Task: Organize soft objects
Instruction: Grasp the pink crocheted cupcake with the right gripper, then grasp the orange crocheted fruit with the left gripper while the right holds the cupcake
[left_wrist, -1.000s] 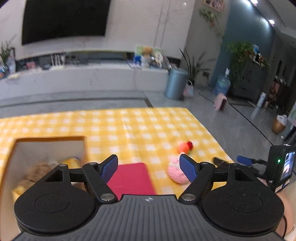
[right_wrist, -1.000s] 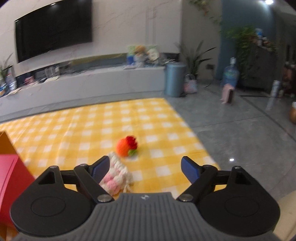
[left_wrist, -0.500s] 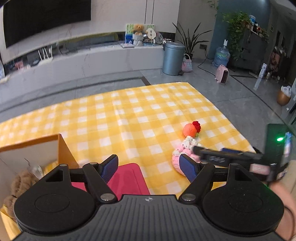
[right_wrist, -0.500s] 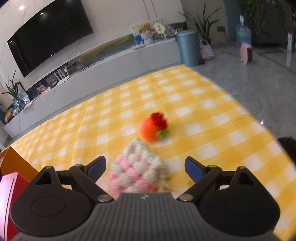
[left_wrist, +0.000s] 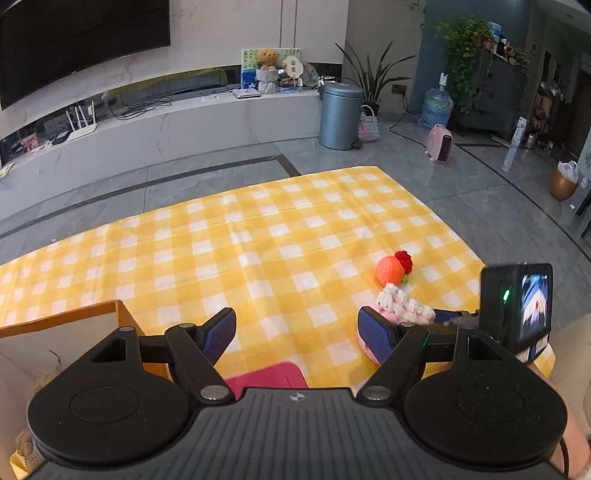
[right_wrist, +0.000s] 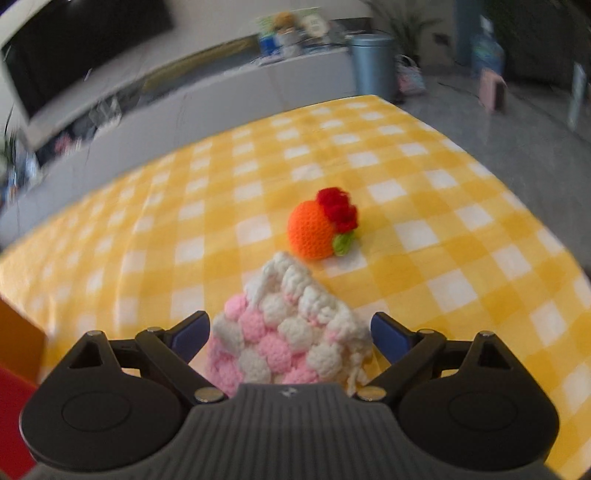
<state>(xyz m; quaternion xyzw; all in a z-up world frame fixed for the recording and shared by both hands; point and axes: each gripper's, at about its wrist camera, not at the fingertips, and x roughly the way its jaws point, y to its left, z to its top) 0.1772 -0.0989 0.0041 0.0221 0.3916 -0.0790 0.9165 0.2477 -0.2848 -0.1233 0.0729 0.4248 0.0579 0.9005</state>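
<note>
My right tool tilts down, jaws wide around the pink-and-white crocheted pouch, not gripping. My left tool hovers wide, empty, over the yellow checked cloth.

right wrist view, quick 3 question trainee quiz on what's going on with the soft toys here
1. True or false: the right gripper is clamped shut on the pink and white crochet pouch.
2. Which toy lies farther from the right gripper: A, the orange crochet ball, or B, the pouch?
3. Fill in: both toys rest on a yellow and white ______ cloth.

Key
1. False. The pouch sits between the fingers, but a gap shows on each side.
2. A. The ball lies just beyond the pouch.
3. Checked.
</note>
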